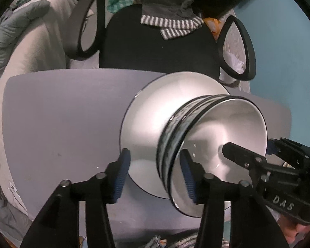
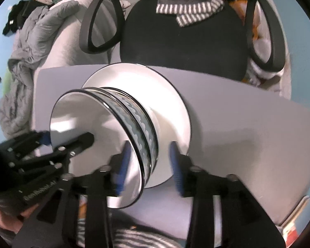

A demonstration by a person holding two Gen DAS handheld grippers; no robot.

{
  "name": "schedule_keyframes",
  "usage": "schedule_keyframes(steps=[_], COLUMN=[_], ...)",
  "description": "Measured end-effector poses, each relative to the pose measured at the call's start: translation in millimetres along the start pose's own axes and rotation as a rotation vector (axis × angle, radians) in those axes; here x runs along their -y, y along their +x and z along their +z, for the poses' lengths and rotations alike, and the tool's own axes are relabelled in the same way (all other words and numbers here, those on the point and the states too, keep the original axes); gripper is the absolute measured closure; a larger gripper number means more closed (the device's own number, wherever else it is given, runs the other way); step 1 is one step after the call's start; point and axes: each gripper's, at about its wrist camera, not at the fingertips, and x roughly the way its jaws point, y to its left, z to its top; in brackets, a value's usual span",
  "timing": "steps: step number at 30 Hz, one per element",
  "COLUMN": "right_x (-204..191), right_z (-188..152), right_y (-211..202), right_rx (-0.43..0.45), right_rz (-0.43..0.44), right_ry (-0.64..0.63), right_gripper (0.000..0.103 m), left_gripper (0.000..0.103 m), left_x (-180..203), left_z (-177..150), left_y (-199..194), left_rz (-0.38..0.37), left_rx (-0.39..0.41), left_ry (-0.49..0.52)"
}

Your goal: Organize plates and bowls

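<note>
Left wrist view looks down on a grey tabletop where a stack of white bowls with a blue wave band and dark rims stands on a white round plate with a thin dark edge. The left gripper hangs over the near side of the stack with its jaws apart. One blue ribbed pad is outside the bowl wall, over the plate, and the other pad is inside the top bowl. The wall passes between them, and neither pad presses on it, so nothing is held. On the right of this view the right gripper reaches over the opposite rim, one black finger inside the bowl.

Right wrist view shows the same stack of bowls on the plate, near the far edge of the tabletop. The right gripper also stands with its jaws apart on both sides of the bowl wall, the pads clear of it, gripping nothing. The left gripper appears at the left, one finger inside the bowl. Behind the table is a black office chair with loop armrests, with a grey and white striped cloth hanging over its seat.
</note>
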Motion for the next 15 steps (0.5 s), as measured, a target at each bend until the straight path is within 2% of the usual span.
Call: schedule_keyframes(steps=[1, 2, 3, 5, 6, 10, 13, 15], right_x=[-1, -2, -2, -3, -3, -7, -10, -12], right_z=[-2, -3, -4, -8, -10, -19, -25, -29], right_y=[-3, -5, -8, -16, -19, -42, -61, -73], right_rx=[0.020, 0.035, 0.046, 0.071, 0.081, 0.143, 0.192, 0.221], right_rz=[-0.020, -0.036, -0.050, -0.075, -0.081, -0.130, -0.154, -0.160], right_ry=[-0.007, -0.012, -0.016, -0.020, -0.019, -0.025, -0.018, -0.015], right_gripper=[0.047, 0.046, 0.046, 0.045, 0.045, 0.044, 0.038, 0.038], left_gripper=[0.051, 0.050, 0.049, 0.039, 0.039, 0.038, 0.038, 0.038], left_x=[-2, -4, -6, -9, -11, -17, -20, -19], left_z=[-1, -2, -3, -7, -10, -19, -28, -34], left_y=[-2, -4, -5, -11, -15, -26, -40, -51], left_rz=[0.003, 0.007, 0.009, 0.012, 0.011, 0.007, -0.004, 0.004], left_rx=[0.004, 0.007, 0.011, 0.025, 0.036, 0.045, 0.076, 0.101], left_ry=[-0.004, -0.008, -0.012, -0.018, -0.018, -0.027, -0.025, -0.010])
